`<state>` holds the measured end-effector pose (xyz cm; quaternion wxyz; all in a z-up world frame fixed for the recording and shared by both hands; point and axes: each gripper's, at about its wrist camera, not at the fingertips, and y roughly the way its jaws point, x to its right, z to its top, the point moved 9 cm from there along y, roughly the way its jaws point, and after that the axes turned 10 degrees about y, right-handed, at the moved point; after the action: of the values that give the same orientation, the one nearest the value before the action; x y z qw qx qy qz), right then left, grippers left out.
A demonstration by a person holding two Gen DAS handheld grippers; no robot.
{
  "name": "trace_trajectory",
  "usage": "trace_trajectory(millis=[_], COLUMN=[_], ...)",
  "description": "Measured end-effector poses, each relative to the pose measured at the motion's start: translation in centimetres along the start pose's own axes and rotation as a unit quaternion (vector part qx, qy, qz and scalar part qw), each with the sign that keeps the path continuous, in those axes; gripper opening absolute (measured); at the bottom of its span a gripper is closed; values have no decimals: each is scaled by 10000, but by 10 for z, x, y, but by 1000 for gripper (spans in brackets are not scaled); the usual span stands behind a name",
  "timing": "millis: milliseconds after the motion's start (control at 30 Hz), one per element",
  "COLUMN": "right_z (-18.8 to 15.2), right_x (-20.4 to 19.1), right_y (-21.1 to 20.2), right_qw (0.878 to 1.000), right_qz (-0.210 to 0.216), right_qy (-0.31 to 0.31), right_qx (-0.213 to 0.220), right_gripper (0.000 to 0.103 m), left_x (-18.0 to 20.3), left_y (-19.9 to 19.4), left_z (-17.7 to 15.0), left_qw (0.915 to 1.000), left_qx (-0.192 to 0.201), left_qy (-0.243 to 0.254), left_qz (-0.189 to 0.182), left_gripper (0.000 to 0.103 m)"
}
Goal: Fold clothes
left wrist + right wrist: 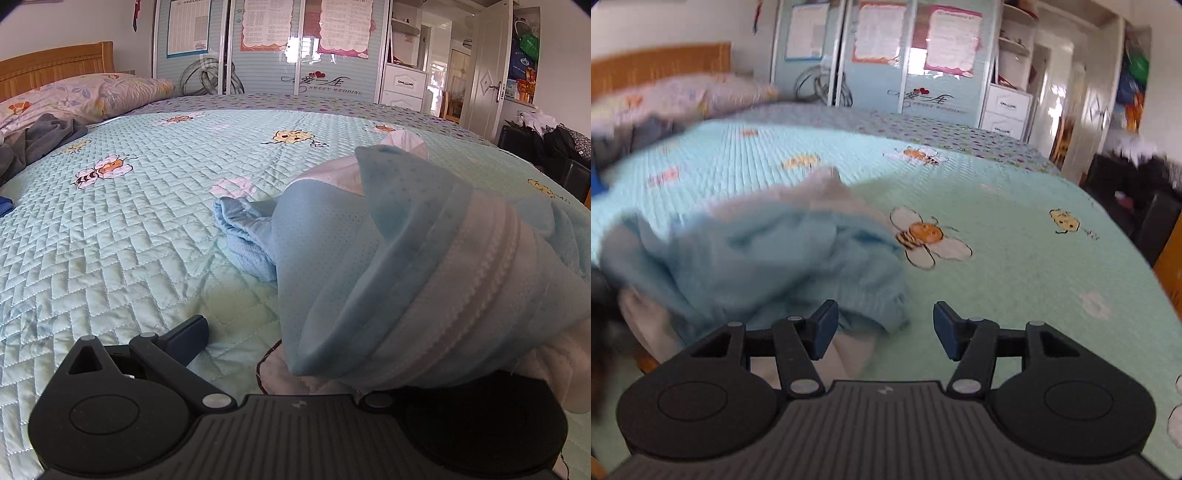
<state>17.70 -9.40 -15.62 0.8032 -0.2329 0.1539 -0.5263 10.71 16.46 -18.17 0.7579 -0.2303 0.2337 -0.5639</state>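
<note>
**Blue garment draped over the left gripper, right gripper spread beside it**

The left gripper (295,332) points out low across the bed, and the light-blue garment (369,266) hangs over its right side. Only the left finger (188,338) shows, a dark pad angled inward; the other is buried under cloth, so whether the jaws are clamped on the fabric cannot be told. The garment is a thin, dotted knit with a ribbed white-and-blue band (487,258) running diagonally across it and a white lining showing at the edges. A rumpled sleeve or leg (243,232) trails down onto the quilt.

The right gripper (884,330) is held level just above the bed, its jaws wide apart with nothing between them. Its blue-padded left finger (823,328) sits at the hem of the garment (768,258), which lies bunched in soft folds to the left — the view is motion-blurred, so contact cannot be judged.

The quilt (129,240) is pale mint, stitched in small diamonds and printed with cartoon bees. A floral pillow (85,94) lies against the wooden headboard (55,64), with a grey garment (40,138) heaped beside it. Behind the bed stands a wardrobe (266,55) with striped sliding doors.
</note>
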Motion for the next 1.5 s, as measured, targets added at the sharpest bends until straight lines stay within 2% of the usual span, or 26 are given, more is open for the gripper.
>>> trace_trajectory(millis=[233, 400, 600, 633, 667, 700, 733, 767, 900, 1067, 1133, 1300, 1467, 1500], right_z=[-12, 4, 11, 12, 14, 16, 18, 23, 63, 162, 207, 294, 330, 333], right_x=[9, 16, 7, 6, 5, 5, 5, 5, 2, 3, 0, -11, -21, -23], right_y=[47, 39, 64, 69, 74, 76, 77, 75, 39, -44, -83, -186, -246, -249], right_qw=[9994, 9975, 9987, 9989, 9991, 9990, 9988, 9983, 9935, 9748, 9628, 9208, 8968, 8998], right_qz=[-307, -229, -123, -118, -106, -104, -115, -123, -202, -265, -334, -708, -986, -1006], right_qy=[-12, 541, 284, 274, 287, 341, 419, 506, 645, 472, 249, -271, -862, -995], right_qx=[-155, 404, 401, 359, 305, 261, 221, 244, 910, 2164, 2668, 3825, 4225, 4126], right_gripper=[59, 59, 59, 55, 45, 10, 5, 5, 5, 5, 5, 5, 5, 5], left_x=[1, 1, 2, 1, 1, 2, 1, 1, 1, 1, 2, 3, 3, 3], left_y=[0, -1, -1, -1, -1, -1, -1, -1, 0, 0, 0, 0, -1, -1], left_z=[0, 0, 0, 0, -1, -1, -1, -1, -1, -1, -1, -1, 0, 0], left_qw=[10000, 10000, 10000, 10000, 10000, 10000, 10000, 10000, 10000, 10000, 10000, 10000, 10000, 10000], left_qx=[-4, -2, 0, 1, 1, 1, 0, 0, 3, 4, 3, 3, 8, 5], left_qy=[8, 8, 6, 4, 4, 5, 7, 7, 7, 4, 4, 3, -11, -6], left_qz=[7, 12, 16, 16, 16, 17, 18, 19, 23, 24, 25, 25, 14, 19], left_gripper=[103, 103, 103, 103, 103, 103, 103, 103, 103, 103, 103, 103, 103, 103])
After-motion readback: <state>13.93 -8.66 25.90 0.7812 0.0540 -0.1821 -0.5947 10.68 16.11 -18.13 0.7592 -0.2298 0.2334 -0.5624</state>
